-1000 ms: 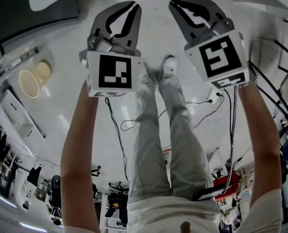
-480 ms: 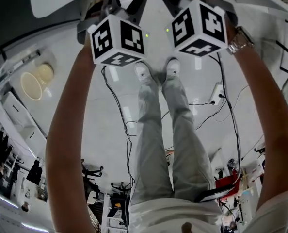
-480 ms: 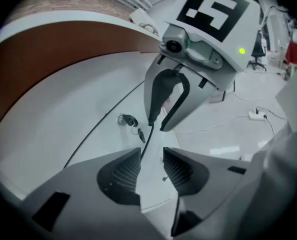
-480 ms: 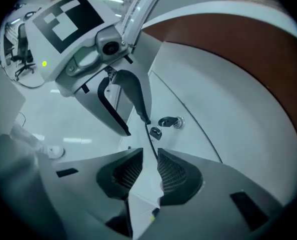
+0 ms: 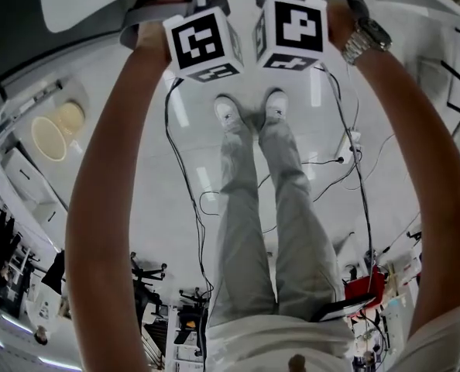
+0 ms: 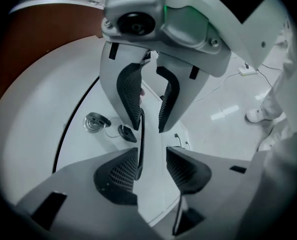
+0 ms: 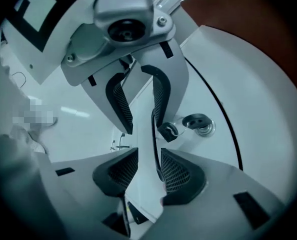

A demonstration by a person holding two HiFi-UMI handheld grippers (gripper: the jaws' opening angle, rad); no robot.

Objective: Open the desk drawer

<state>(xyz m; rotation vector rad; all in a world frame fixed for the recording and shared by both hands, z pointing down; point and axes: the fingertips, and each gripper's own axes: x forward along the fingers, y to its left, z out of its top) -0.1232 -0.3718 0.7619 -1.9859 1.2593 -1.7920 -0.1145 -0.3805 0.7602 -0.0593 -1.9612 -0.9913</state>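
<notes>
Drawer edge between just-opened left tongs, right tongs.

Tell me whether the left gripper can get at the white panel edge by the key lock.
Likely yes: the left gripper has just been opening, and the white panel edge already runs between its jaws, with nothing blocking it.

Both grippers hang at the table edge, above the person's shoes on the floor. The left gripper and right gripper face each other. The drawer panel's thin edge stands between their fingers, which have just been opening. The lock and its key sit just beside them on the drawer front. Cables trail over the floor next to the legs.
</notes>
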